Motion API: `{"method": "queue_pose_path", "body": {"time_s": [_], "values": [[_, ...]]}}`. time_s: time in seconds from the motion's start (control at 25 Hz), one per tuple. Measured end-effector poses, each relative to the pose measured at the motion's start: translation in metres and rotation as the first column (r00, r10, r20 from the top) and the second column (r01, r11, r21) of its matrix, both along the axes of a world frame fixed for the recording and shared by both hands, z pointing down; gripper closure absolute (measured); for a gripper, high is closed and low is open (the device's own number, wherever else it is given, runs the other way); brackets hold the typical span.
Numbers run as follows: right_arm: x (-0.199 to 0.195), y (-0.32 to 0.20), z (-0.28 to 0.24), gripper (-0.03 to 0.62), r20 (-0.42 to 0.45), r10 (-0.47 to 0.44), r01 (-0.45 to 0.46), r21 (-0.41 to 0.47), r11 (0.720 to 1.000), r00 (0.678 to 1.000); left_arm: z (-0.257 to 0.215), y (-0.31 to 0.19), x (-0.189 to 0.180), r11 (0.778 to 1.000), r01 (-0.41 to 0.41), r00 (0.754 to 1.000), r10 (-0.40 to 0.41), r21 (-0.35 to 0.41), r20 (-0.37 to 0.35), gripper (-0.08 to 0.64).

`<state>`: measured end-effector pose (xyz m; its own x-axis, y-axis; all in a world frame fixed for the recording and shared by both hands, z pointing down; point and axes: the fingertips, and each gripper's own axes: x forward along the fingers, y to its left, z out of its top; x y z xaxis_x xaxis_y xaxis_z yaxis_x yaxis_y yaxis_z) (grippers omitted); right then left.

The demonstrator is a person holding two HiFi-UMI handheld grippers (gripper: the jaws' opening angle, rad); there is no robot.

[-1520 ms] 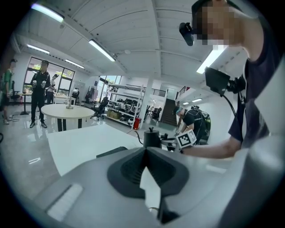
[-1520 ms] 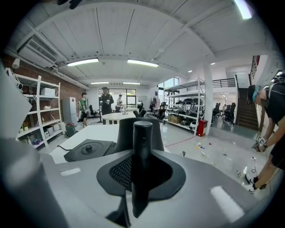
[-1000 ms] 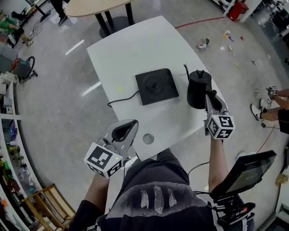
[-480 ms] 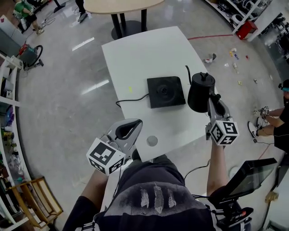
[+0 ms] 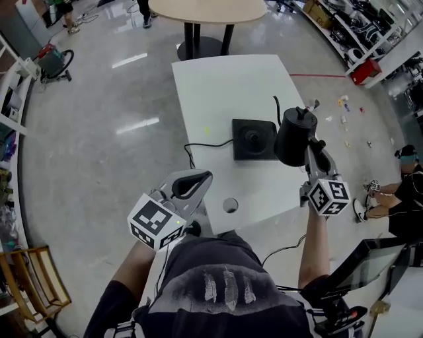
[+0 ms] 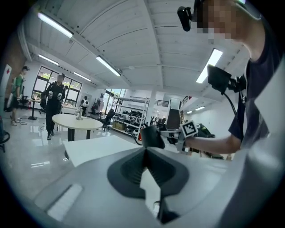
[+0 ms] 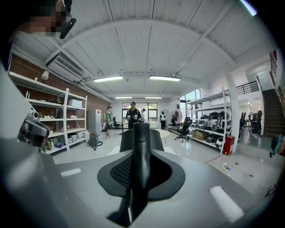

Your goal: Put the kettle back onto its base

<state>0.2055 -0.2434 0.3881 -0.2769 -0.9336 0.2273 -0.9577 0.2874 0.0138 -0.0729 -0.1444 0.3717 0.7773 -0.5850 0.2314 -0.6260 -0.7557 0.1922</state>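
The head view looks steeply down on the white surface (image 5: 225, 86). The gripper views run near level, close along their own jaws. The left gripper view shares the kettle (image 6: 150, 136) and right gripper (image 6: 167, 133) with the head view.

Left tongs (image 5: 203, 175) closed and empty; right tongs (image 5: 310, 142) clamped on kettle handle (image 7: 141, 151).

Black on white, with grey tools

We see a black kettle (image 5: 293, 135), a black base (image 5: 254, 139) and its black cable (image 5: 198, 146) against the white table (image 5: 225, 86). The left gripper (image 5: 203, 176) and right gripper (image 5: 312, 142) are grey with dark pads, and their cubes (image 5: 156, 223) are patterned in black-and-white squares. The floor (image 5: 99, 152) is glossy grey, with a red line (image 5: 317, 74) off the table's right edge. The round table (image 5: 211, 9) is beige.
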Motion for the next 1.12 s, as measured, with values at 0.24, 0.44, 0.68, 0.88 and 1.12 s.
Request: {"method": "queue_pose_path", "body": {"time_s": [0.24,0.44,0.68,0.88,1.12], "values": [[-0.03,0.006,-0.014,0.545,-0.004,-0.025,0.025,0.023,0.999,1.0,-0.008,0.011,-0.019,1.0,-0.001,1.0,0.002,0.027,-0.019,0.56],[-0.059,0.014,-0.022,0.545,0.012,-0.025,0.025,0.042,0.999,1.0,-0.004,0.021,-0.045,1.0,-0.004,0.999,0.004,0.022,-0.032,0.56],[-0.059,0.009,-0.026,0.543,0.013,-0.066,0.066,0.02,0.998,0.998,-0.005,0.015,-0.033,1.0,0.001,0.999,-0.001,-0.004,-0.034,0.56],[-0.059,-0.009,-0.01,0.544,0.04,-0.102,0.102,0.008,0.995,0.994,-0.003,0.006,-0.022,0.999,0.023,1.0,-0.023,-0.024,-0.021,0.56],[-0.074,-0.04,0.018,0.544,0.077,-0.153,0.153,-0.004,0.988,0.985,0.004,-0.008,-0.013,0.998,0.048,0.998,-0.046,-0.033,0.05,0.56]]}}
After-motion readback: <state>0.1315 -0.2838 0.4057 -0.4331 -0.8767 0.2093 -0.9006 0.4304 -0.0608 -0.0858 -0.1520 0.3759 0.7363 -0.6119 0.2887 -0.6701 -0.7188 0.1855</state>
